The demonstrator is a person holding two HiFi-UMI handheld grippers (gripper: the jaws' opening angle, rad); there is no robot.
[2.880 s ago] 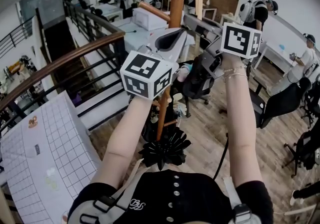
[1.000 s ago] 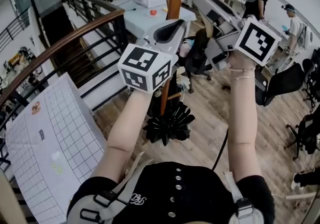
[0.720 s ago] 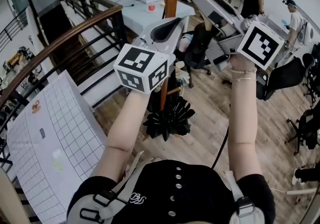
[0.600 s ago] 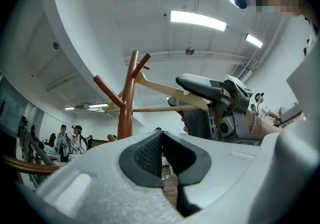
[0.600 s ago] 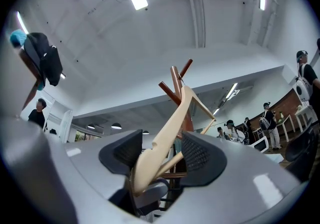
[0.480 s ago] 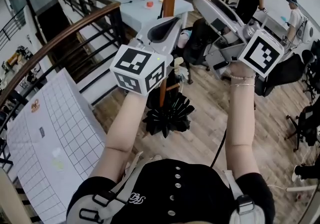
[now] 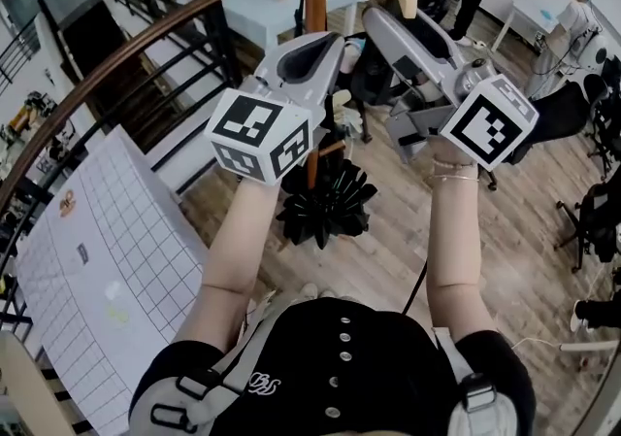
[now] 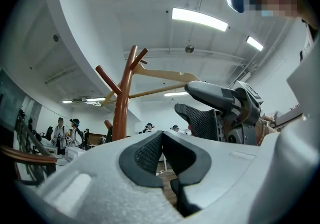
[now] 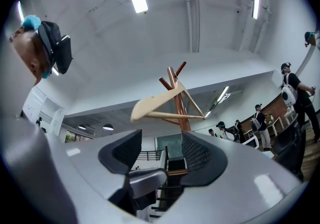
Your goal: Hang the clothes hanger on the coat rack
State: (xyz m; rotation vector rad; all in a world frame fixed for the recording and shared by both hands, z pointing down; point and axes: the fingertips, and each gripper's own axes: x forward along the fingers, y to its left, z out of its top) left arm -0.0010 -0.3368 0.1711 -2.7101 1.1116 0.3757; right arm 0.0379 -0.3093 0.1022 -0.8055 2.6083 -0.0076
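- Clothes hanger [image 9: 152, 103]: pale, bare-looking wood with a triangular outline. It has one broad, gently curved shoulder bar on top and one thin, straight crossbar underneath.
- Location: the clothes hanger hangs on the coat rack [image 8: 120, 113]. Its apex sits against the pole just under the topmost pegs, and its shoulders reach out to both sides of the pole. The hook itself cannot be made out.
- Coat rack: a reddish-brown, glossy wooden pole with short pegs of the same colour angled upward near the top.
- Right gripper [image 9: 162, 140]: the jaws stand wide apart and have just been opening, with nothing between them. The clothes hanger shows above and beyond the jaw tips, well apart from both dark ribbed pads.
- Left gripper [image 8: 162, 133]: the jaws are closed, tips together, with nothing between them.
- Relative position, head view: both grippers are held up in front of the person — the left gripper just beside the pole, the right gripper on the pole's other side and lower than the clothes hanger.
- Surroundings, head view: a black ribbed object [image 7: 328, 209] sits at the foot of the pole on the wooden floor [image 7: 529, 259], and a white gridded surface [image 7: 107, 259] lies at the left.
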